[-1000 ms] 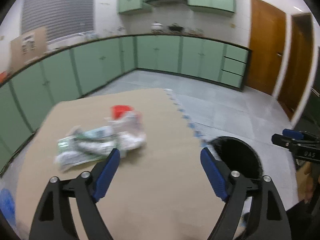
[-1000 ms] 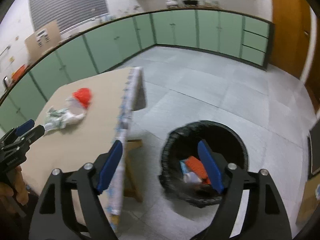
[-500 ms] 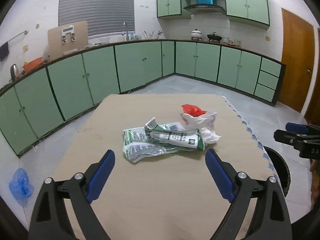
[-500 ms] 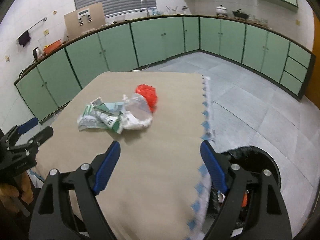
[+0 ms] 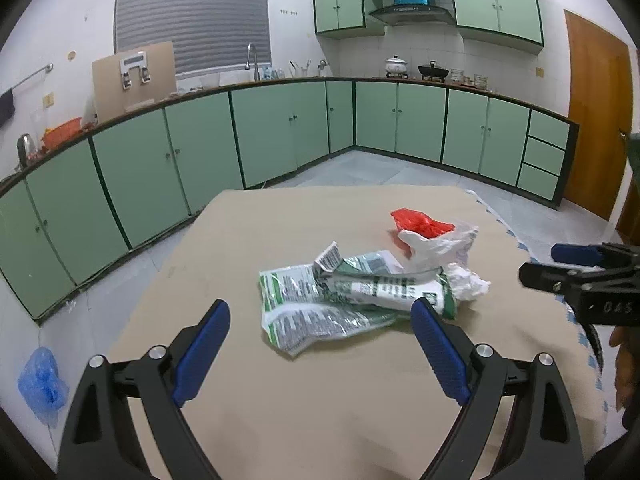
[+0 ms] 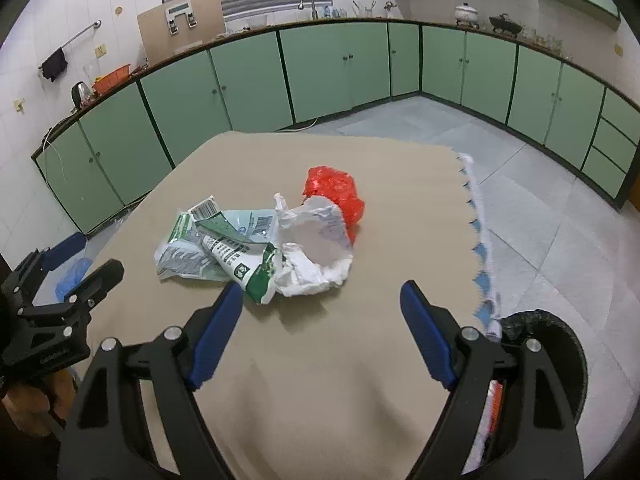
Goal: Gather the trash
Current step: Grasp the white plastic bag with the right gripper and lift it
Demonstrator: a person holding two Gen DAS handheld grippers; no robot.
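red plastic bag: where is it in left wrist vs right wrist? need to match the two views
Left wrist: red plastic bag sits right of centre, at the far right end of the trash pile, behind the white bag.
Right wrist: red plastic bag sits at centre, at the far end of the pile, above the white bag.
Shared landmark: the green-and-white wrapper lying left of it in both.
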